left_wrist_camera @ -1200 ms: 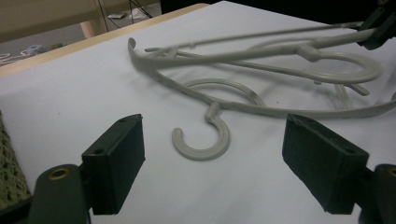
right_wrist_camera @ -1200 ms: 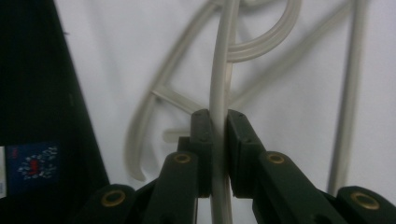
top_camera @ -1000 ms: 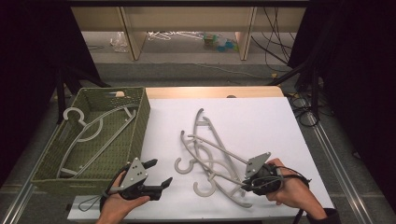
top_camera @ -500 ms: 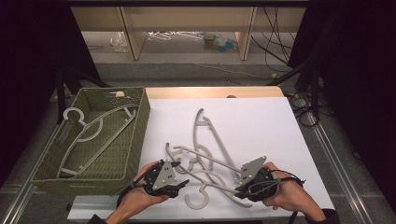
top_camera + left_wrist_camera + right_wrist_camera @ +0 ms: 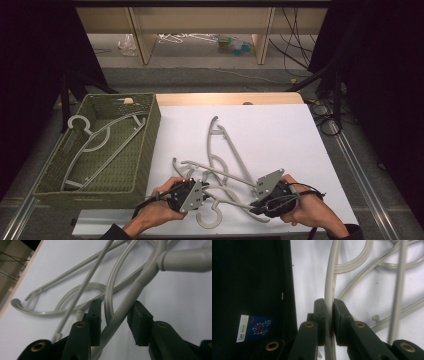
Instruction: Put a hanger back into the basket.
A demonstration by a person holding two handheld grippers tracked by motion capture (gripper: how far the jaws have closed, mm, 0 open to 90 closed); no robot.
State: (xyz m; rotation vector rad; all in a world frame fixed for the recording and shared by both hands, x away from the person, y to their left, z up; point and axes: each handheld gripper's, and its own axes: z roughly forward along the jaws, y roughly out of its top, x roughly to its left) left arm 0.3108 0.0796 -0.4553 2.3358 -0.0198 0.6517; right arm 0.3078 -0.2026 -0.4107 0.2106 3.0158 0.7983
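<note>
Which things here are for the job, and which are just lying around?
For the job: grey hangers on the table; left gripper, open around one; right gripper, shut on one; green basket.
Lying around: floor clutter by the shelves; cables.

Black jaws, brass-rimmed screw holes, grey three-cornered plates, black cables, dark sleeves

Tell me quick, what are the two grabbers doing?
Left gripper: open, jaws on either side of a grey hanger.
Right gripper: shut on a hanger arm.

Grey plastic hangers [image 5: 226, 165] tangled in a pile, lying flat on white table [image 5: 280, 130]
</note>
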